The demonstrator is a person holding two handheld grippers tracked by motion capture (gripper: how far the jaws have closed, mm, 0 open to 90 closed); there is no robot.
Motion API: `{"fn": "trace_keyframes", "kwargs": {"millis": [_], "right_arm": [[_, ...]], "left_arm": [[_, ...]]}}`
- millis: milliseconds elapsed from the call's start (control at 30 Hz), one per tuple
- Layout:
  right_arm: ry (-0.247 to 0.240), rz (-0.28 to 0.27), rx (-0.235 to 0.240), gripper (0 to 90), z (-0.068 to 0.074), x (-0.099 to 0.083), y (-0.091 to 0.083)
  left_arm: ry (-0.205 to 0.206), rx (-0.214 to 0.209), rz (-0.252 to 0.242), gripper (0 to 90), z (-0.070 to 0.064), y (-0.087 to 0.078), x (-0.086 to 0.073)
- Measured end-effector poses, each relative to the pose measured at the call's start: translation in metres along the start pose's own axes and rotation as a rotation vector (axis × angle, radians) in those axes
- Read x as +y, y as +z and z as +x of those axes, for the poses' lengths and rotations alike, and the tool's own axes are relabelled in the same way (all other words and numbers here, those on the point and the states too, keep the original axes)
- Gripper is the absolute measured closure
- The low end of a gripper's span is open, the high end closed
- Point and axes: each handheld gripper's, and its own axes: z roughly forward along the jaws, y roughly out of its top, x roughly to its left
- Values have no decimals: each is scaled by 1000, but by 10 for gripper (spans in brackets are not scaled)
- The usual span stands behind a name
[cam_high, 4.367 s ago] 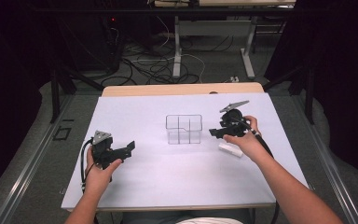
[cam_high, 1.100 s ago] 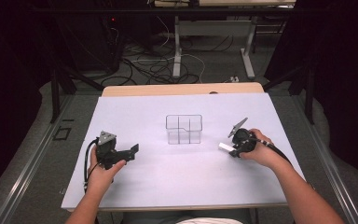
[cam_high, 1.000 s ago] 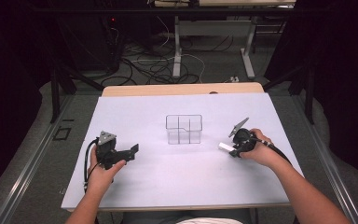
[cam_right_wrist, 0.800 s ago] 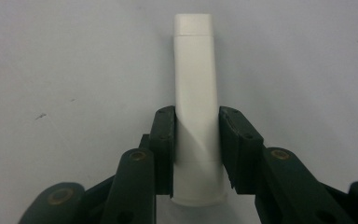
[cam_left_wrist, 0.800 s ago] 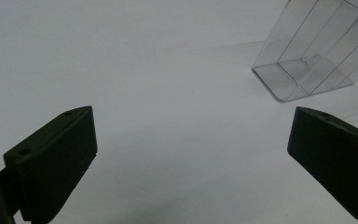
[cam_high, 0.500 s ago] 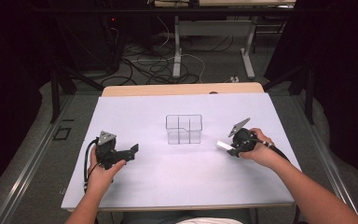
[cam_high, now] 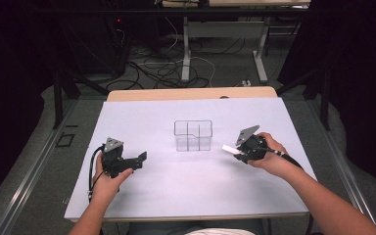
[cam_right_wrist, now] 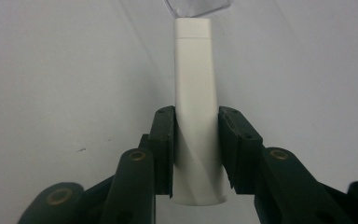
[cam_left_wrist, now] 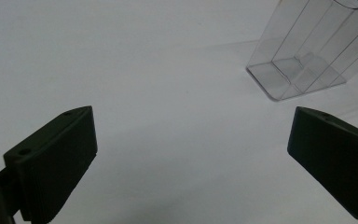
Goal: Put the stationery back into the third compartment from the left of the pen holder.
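right gripper [cam_right_wrist: 196, 154] clamps a white tube [cam_right_wrist: 194, 84] crosswise between its jaws, tip toward the clear divided box [cam_high: 193, 135] just ahead; left gripper [cam_left_wrist: 191, 154] rests open nearby. carrying step, it seems; next calls for lining up over a compartment.

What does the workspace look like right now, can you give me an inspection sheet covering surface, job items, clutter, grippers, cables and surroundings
Surface: white table, bare around the work.
Job's things: white tube clamped in the right gripper, pointing toward the clear divided box at mid-table; the box looks empty.
Clutter: nothing seen.
Grippers: left gripper open, empty, resting low at the table's left.
Cables: black cable loops from the left gripper; another trails from the right.
Surroundings: dark floor with tangled cords and desk legs beyond the table.
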Motion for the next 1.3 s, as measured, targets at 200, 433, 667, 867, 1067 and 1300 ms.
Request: {"fn": "trace_keyframes", "kwargs": {"millis": [200,433,667,867,1067,1300], "right_arm": [[-108,-16,-50,675,13,12,-1],[-297,-40,-139,674,36,28,-2],[-477,-72,-195,674,59,44,-2],[-605,-95,-248,674,73,54,-1],[-757,-108,-294,674,84,62,2],[-905,-129,-322,674,95,69,5]], "left_arm": [[9,-11,6,16,-2,-1,1],[29,-18,19,16,-5,-1,2],[39,-42,29,16,-8,-1,4],[56,-80,51,12,-11,-3,6],[92,-115,67,5,-16,-3,9],[109,-174,70,9,-25,-3,11]]}}
